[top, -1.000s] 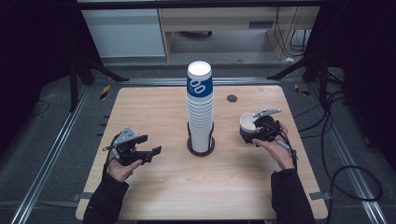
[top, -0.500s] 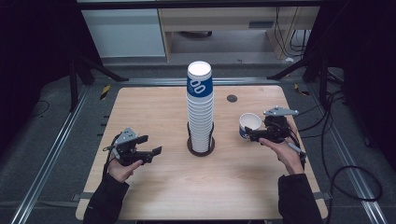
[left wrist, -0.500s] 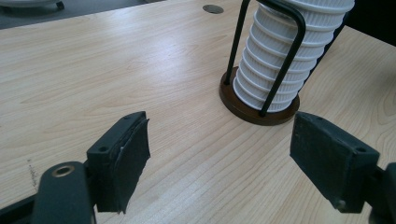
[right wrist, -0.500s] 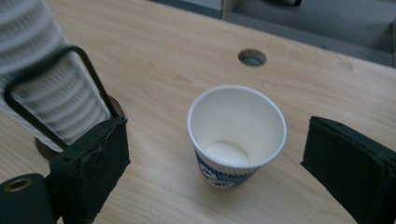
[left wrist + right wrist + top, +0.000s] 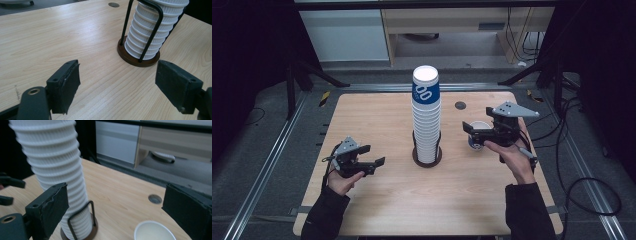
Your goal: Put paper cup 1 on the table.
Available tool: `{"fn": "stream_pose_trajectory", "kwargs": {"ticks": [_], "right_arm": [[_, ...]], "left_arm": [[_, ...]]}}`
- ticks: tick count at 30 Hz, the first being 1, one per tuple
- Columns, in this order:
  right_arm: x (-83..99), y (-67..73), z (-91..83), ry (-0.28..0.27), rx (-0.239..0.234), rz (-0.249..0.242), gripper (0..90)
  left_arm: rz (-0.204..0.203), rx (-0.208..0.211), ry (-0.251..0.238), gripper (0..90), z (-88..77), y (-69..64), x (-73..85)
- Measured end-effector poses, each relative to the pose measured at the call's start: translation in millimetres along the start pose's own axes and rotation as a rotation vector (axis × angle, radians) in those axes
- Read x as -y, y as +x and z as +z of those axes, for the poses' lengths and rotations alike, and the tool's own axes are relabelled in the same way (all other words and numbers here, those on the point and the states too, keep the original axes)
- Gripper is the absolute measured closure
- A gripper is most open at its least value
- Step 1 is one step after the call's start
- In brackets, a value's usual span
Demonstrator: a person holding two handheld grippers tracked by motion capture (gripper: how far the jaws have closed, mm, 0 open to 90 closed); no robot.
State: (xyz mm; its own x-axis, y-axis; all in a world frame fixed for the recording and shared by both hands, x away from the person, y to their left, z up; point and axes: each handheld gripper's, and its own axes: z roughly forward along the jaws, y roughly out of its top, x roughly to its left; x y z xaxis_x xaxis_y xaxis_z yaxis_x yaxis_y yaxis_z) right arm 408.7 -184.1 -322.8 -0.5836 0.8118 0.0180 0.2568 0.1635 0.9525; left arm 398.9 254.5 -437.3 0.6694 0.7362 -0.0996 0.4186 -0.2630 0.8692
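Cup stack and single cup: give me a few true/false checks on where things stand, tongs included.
1. The cup stack stands upright in a round holder with black wire uprights. True.
2. The right tongs grip the single cup. False: the jaws are open and the cup stands on the table below them.
3. The single cup lies on its side. False: it stands upright, mouth up.
4. The left tongs are open and hold nothing. True.
5. The left tongs touch the stack. False: bare table lies between them.
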Motion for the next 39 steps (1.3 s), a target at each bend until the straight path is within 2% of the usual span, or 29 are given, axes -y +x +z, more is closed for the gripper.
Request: {"fn": "stream_pose_trajectory", "kwargs": {"ticks": [3, 9, 21, 30, 39], "right_arm": [[-11.5, 9.1, -1.7, -0.039, -0.029, -0.012, 6.2], [-30.6, 23.5, 2.4, -0.083, -0.086, -0.023, 6.2], [-61.6, 57.3, 24.4, -0.13, -0.173, -0.07, 6.4], [-67.5, 62.3, 53.5, -0.126, -0.186, -0.056, 7.1], [-72.1, 67.9, 73.0, -0.136, -0.187, -0.051, 8.2]], "left_arm": [[-0.001, 0.001, -0.002, 19.3, -0.3, 0.2, 0.0], [0.004, 0.003, 0.003, 19.3, 0.5, -0.6, 0.0], [0.0, 0.006, 0.003, 19.3, 0.1, 0.0, 0.1], [-0.003, 0.006, 0.0, 19.4, -0.1, 0.7, 0.1], [0.0, 0.009, 0.004, 19.4, 0.7, 0.4, 0.2]]}}
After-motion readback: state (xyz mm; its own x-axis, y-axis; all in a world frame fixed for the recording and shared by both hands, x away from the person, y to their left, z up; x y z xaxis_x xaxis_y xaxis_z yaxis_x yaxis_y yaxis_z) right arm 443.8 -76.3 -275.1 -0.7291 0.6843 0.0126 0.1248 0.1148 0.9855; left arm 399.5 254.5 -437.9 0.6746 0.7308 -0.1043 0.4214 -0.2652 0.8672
